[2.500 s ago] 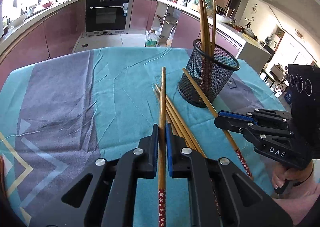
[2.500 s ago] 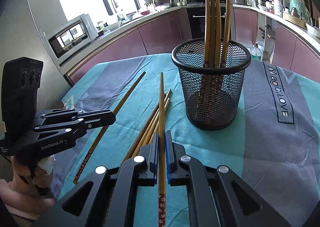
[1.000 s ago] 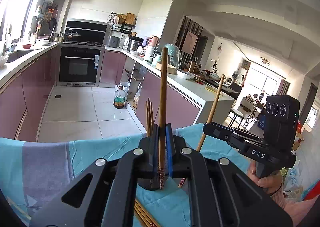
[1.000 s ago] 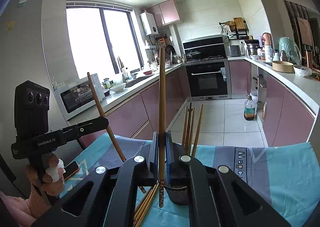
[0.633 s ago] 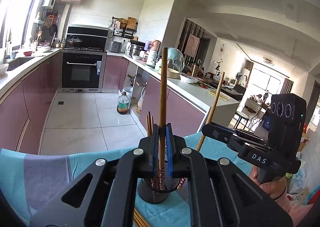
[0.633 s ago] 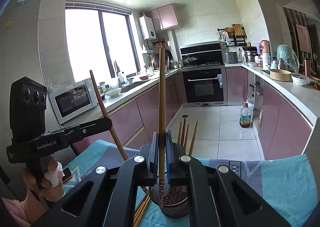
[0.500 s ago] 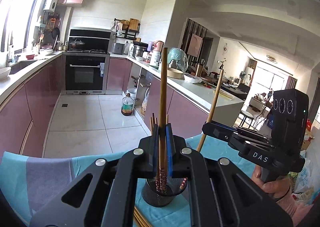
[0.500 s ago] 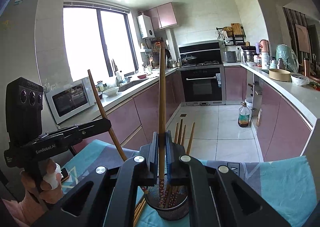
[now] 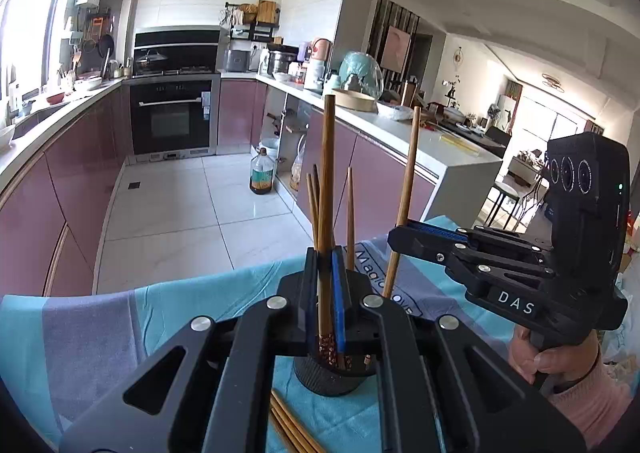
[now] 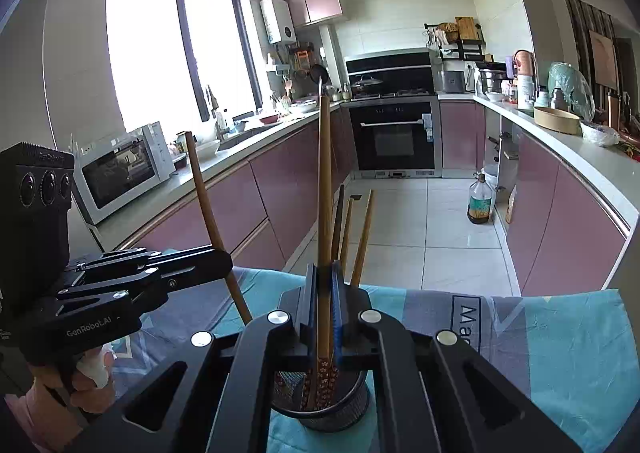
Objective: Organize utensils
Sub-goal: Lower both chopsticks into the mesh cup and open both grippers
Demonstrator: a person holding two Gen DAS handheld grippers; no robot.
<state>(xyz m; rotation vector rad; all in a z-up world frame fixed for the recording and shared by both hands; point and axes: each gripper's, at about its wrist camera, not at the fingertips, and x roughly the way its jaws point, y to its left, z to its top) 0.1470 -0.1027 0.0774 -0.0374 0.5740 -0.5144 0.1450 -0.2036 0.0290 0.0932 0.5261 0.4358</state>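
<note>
Left gripper point(image 9: 324, 293) clenched on one chopstick point(image 9: 327, 189), held near upright; the patterned lower end sits at the mouth of the black mesh holder point(image 9: 326, 381), directly below the fingers. Holder stands on the surface, on a teal and grey cloth point(image 9: 92, 337). Three more chopsticks point(image 9: 350, 221) already stand in the holder, tips up. Loose chopsticks point(image 9: 294, 429) lie flat on the cloth just near-left of the holder's base.

Right of that, in the left wrist view, the right gripper point(image 9: 394, 233) is clenched on a second chopstick point(image 9: 407, 181), tilted slightly, its lower end hidden behind the left gripper's frame. A hand point(image 9: 556, 357) in a pink sleeve holds its handle.

Right wrist view: left gripper point(image 10: 228, 257) at far left with its chopstick point(image 10: 204, 197) leaning left at the top. Centre, right gripper point(image 10: 325, 305) grasping its chopstick point(image 10: 325, 181), patterned end inside the holder's rim point(image 10: 352, 397).

Behind: kitchen floor, oven point(image 10: 394, 133), microwave point(image 10: 120, 169).
</note>
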